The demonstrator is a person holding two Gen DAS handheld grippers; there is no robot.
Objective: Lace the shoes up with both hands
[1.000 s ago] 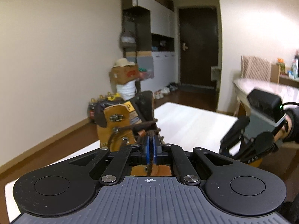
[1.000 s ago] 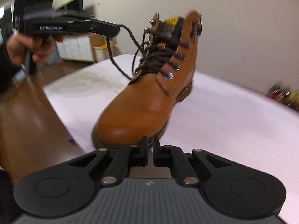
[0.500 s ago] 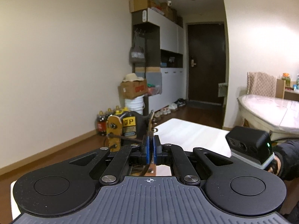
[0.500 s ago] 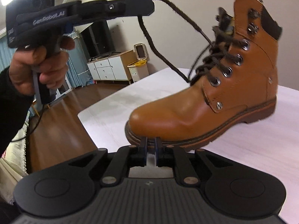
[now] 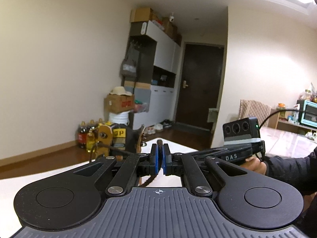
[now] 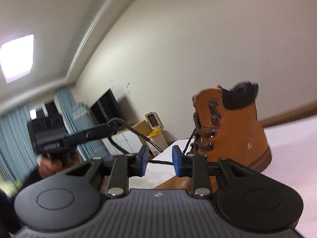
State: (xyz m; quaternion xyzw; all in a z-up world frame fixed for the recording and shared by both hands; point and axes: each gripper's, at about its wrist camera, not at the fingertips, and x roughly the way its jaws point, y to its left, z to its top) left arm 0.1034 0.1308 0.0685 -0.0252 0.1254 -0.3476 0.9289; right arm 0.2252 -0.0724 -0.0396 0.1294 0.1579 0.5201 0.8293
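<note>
Since a second ago the right gripper (image 6: 159,163) has swung up and away from the toe of the tan leather lace-up boot (image 6: 233,136), and its blue-padded jaws, then nearly shut, are opening wide; a thin dark strand crosses the gap between them without the pads pressing on it. The left gripper (image 5: 159,159) is unchanged in its hold: its jaws are pinched almost together on the dark brown braided shoelace (image 5: 159,141), whose end pokes up just above the pads.

That lace is soft, limp and light, and I judge it best taken near its tip, where a firm pinch gives control for threading. The boot looks stiff and fairly heavy, upright on the white tabletop (image 6: 297,138) at far right, so a light tug should not move it.

Motion blur smears the right wrist view. Which eyelet (image 6: 213,133) comes next cannot be told, and the boot's toe is hidden behind the gripper body.
</note>
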